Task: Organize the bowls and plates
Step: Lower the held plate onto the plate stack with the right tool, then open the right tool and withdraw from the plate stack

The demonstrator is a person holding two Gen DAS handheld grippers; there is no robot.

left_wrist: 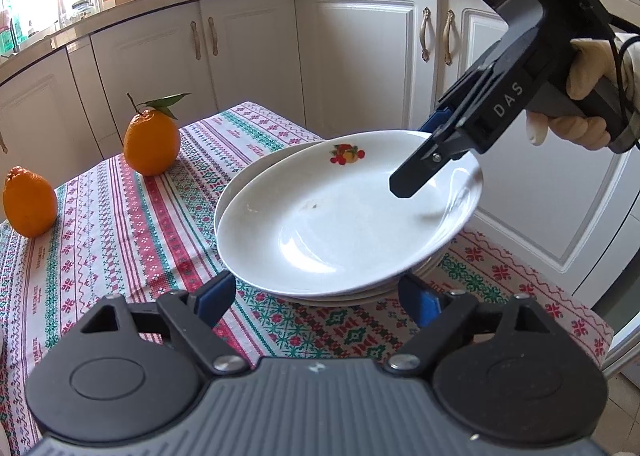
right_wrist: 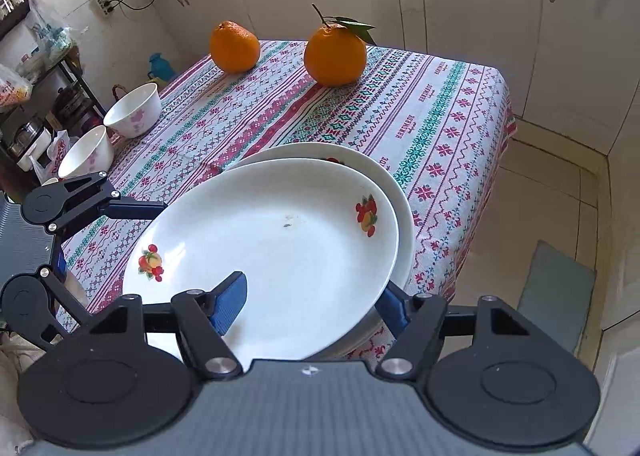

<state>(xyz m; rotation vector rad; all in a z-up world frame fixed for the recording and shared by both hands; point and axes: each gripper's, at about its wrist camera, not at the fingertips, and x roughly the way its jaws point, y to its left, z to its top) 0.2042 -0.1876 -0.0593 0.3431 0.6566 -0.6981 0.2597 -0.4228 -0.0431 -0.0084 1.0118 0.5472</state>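
Note:
A white plate with fruit decals (left_wrist: 340,216) (right_wrist: 272,240) lies offset on top of a stack of like plates (left_wrist: 256,172) (right_wrist: 360,160) on the patterned tablecloth. My right gripper (left_wrist: 416,156) (right_wrist: 312,304) straddles the top plate's rim. One blue pad (right_wrist: 230,304) hovers over the inside and the other sits under the rim. The jaws stand apart and do not press. My left gripper (left_wrist: 320,298) (right_wrist: 112,236) is open, with a finger on either side of the stack's near edge. Two white bowls with pink flowers (right_wrist: 134,110) (right_wrist: 86,152) stand at the table's left edge.
Two oranges (left_wrist: 151,142) (left_wrist: 29,202) sit on the far part of the tablecloth (right_wrist: 440,116). White kitchen cabinets (left_wrist: 360,56) run behind the table. Past the table's right edge lie a tiled floor and a grey mat (right_wrist: 552,296).

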